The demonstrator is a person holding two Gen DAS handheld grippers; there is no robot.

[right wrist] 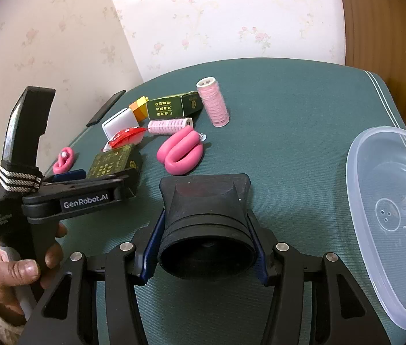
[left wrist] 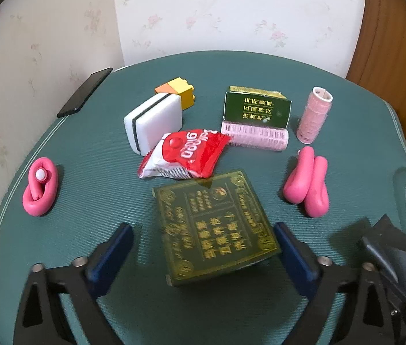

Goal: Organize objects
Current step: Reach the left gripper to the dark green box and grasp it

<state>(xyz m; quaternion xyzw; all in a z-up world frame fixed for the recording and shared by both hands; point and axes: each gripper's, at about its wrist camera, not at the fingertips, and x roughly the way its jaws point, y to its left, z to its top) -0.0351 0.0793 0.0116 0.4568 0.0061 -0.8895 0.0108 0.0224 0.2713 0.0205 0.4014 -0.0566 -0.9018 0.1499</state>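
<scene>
Two grippers in play, mid-sort, nothing in the clear tub (right wrist: pixel 355 178) yet as far as I can see

Step in hand, my read: pick the flat green box (left wrist: pixel 217 227). Left gripper (left wrist: pixel 203 230) straddles it with jaws wide: one pad just beside the box edge, the other apart, no squeeze yet. The box is on the green table (left wrist: pixel 346 92), near edge, just in front of the red snack packet (left wrist: pixel 185 155)

Right gripper (right wrist: pixel 206 224) is narrow, clamped on a black rubber hood (right wrist: pixel 205 201), hanging over the table with the tub off to its right

Next move calls for: centre the left jaws on the box, close across its width, lift clear of the packet. The hood probably goes to the tub

Count, big to small:
- 1 table
- 1 tub
- 2 green boxes: the flat one, plus one at the back (left wrist: pixel 256 109)
- 1 white sponge block (left wrist: pixel 154 123)
- 1 snack packet
- 1 phone (left wrist: pixel 85 92), at the table edge
- 1 hood
- 2 pink foam curlers: large one (left wrist: pixel 307 184), small one (left wrist: pixel 40 189)
- 2 pink hair rollers: lying (left wrist: pixel 256 136), upright (left wrist: pixel 315 115)
- 1 yellow toy brick (left wrist: pixel 184 92)
</scene>
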